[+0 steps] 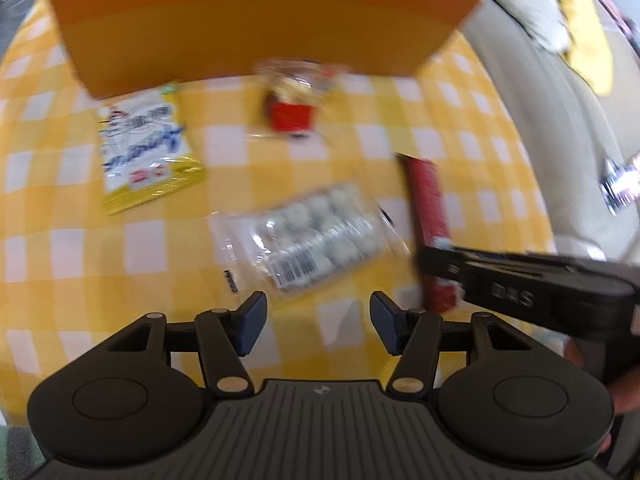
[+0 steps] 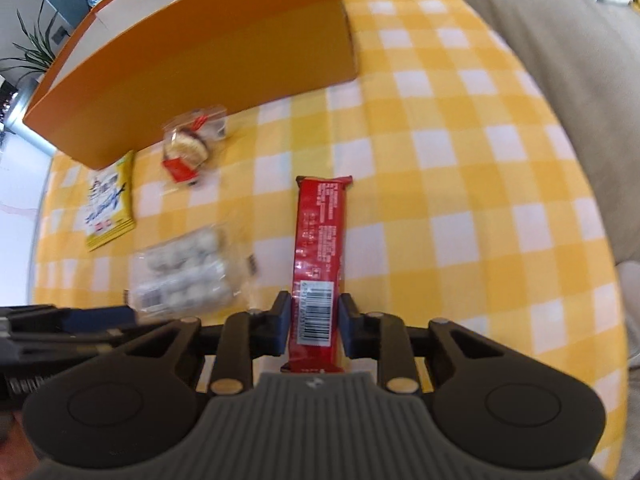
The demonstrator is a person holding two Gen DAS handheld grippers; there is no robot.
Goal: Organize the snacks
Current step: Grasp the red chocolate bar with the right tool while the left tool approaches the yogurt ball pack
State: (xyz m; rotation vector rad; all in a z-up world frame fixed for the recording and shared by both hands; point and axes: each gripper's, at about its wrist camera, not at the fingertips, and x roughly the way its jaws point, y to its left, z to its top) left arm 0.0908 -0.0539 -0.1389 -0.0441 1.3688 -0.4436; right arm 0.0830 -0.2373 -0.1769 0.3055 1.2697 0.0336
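A long red snack bar (image 2: 320, 256) lies on the yellow checked tablecloth (image 2: 460, 184), and my right gripper (image 2: 314, 320) is shut on its near end, pads pressing both sides. In the left wrist view the same red bar (image 1: 428, 200) shows with the right gripper's body (image 1: 520, 288) over its near end. My left gripper (image 1: 318, 318) stands open just above the cloth, nothing between its fingers. Right ahead of it lies a clear bag of white round candies (image 1: 312, 232). Farther off lie a yellow-and-white packet (image 1: 144, 148) and a clear-wrapped red treat (image 1: 292, 100).
A large orange box (image 1: 256, 20) stands at the back of the table, its wall facing me. A beige sofa (image 1: 560, 120) with cushions borders the table's right side. Potted plants (image 2: 36, 48) stand beyond the box at the far left.
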